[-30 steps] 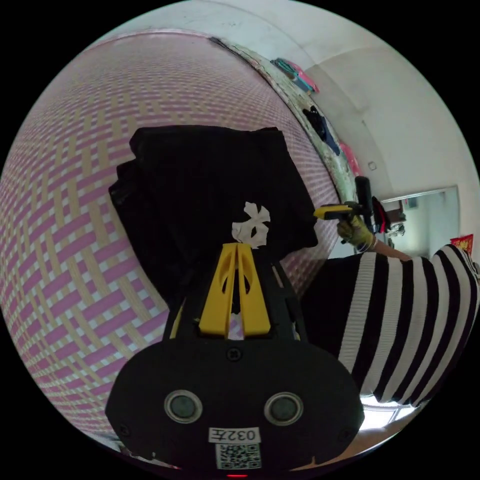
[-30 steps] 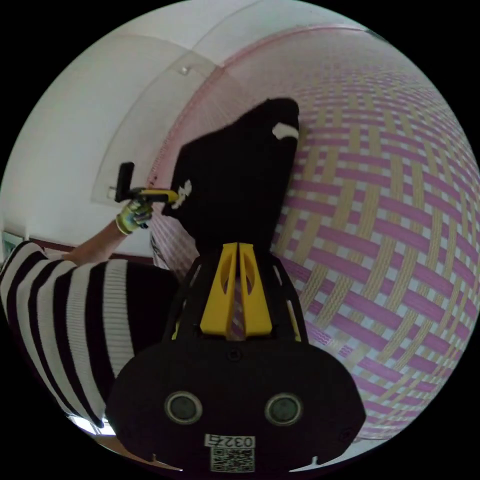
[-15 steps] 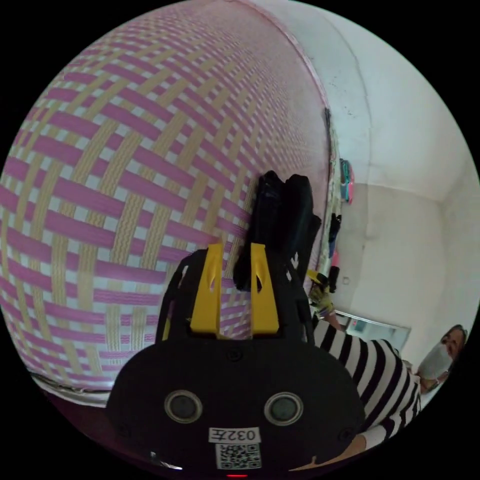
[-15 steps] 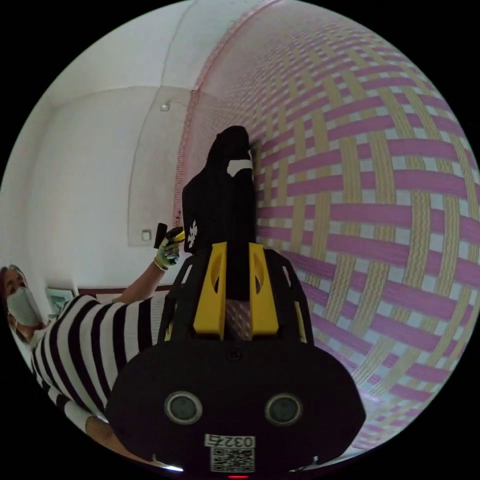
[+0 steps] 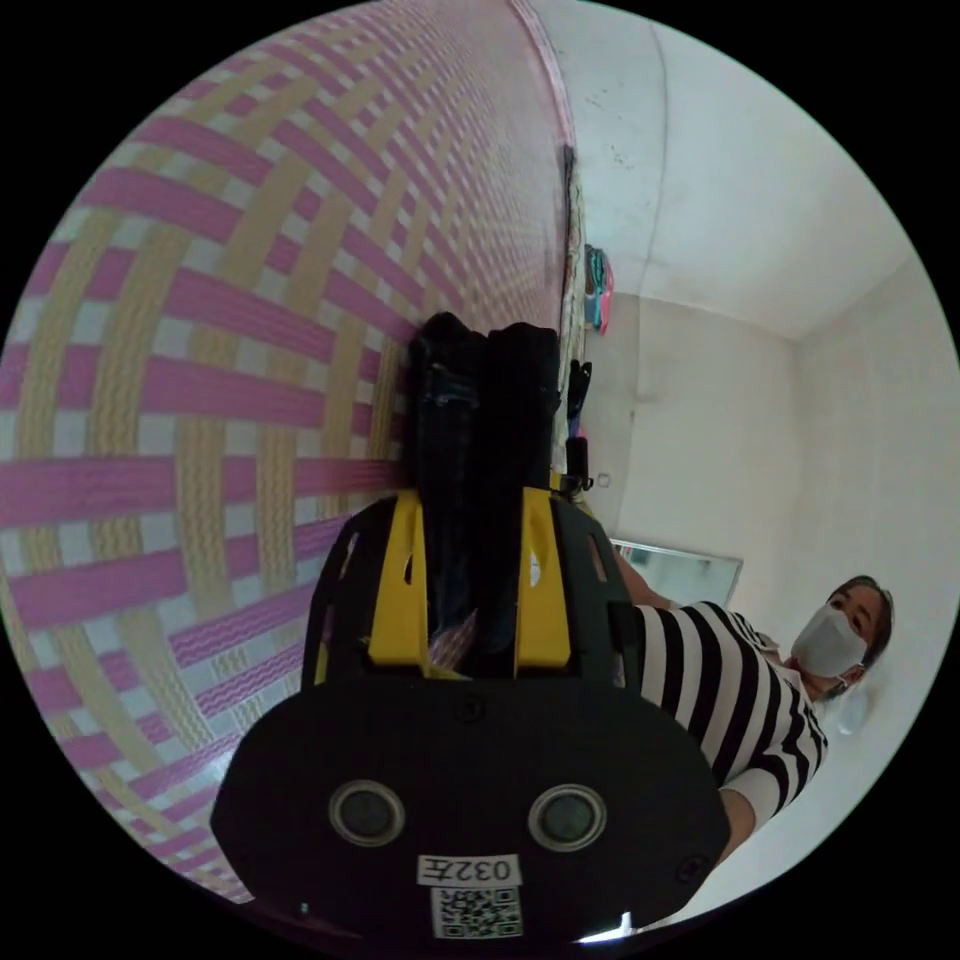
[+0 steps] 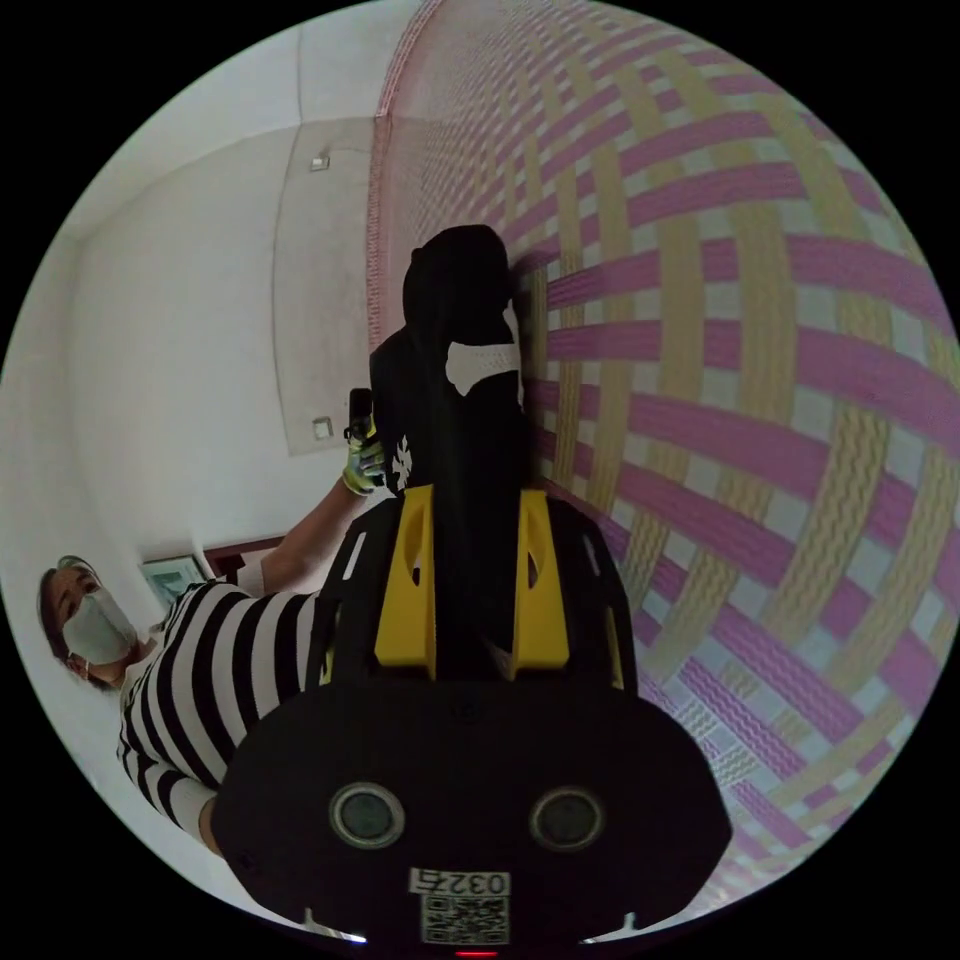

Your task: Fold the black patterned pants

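The black patterned pants point(image 5: 490, 400) lie folded into a thick bundle on a pink and yellow woven mat point(image 5: 200, 350). My left gripper point(image 5: 467, 500) is open, its yellow jaws standing on either side of the bundle's end. At the opposite end, my right gripper point(image 6: 470, 495) is also open with the pants point(image 6: 455, 300) between its jaws. A white patch point(image 6: 482, 362) and a white cross mark point(image 6: 403, 462) show on the fabric. Beyond the bundle in the right gripper view is the left gripper point(image 6: 358, 420), held in a gloved hand.
The mat point(image 6: 750, 350) spreads wide around the bundle. A person in a striped top point(image 5: 720, 690) is close beside it, against white walls. Coloured clothes point(image 5: 598, 290) lie past the mat's far edge. A mirror point(image 5: 680, 570) leans on the wall.
Both grippers were shut a second ago; their jaws have since spread wide and come down low at the bundle's two ends, so the folded pants now sit between each pair.
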